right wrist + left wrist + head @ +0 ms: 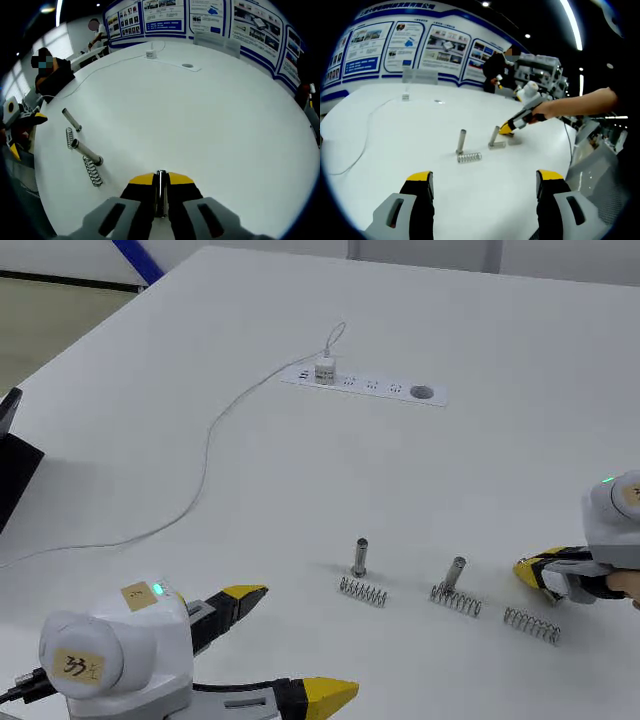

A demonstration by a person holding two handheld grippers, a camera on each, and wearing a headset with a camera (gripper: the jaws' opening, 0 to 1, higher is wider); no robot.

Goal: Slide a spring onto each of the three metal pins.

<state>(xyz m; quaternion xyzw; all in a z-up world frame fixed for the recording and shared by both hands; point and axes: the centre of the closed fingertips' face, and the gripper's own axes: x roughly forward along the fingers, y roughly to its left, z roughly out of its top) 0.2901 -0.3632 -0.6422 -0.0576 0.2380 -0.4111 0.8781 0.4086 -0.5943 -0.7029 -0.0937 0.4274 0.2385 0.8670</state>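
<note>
Two metal pins (360,556) (455,573) stand upright on the white table (300,470). A spring lies in front of each: the left spring (362,591) and the middle spring (456,601). The third spring (531,625) lies to their right. My right gripper (530,573) hovers just right of the pins; its own view shows the right gripper (160,177) shut on a thin metal pin (160,195). My left gripper (290,645) stands open at the near left, well short of the parts, and in its own view the left gripper (482,182) holds nothing.
A white power strip (365,385) with a plugged charger lies at the far middle, and its cable (205,465) trails toward the left edge. A dark object (15,460) sits at the left edge. People stand beyond the table (497,70).
</note>
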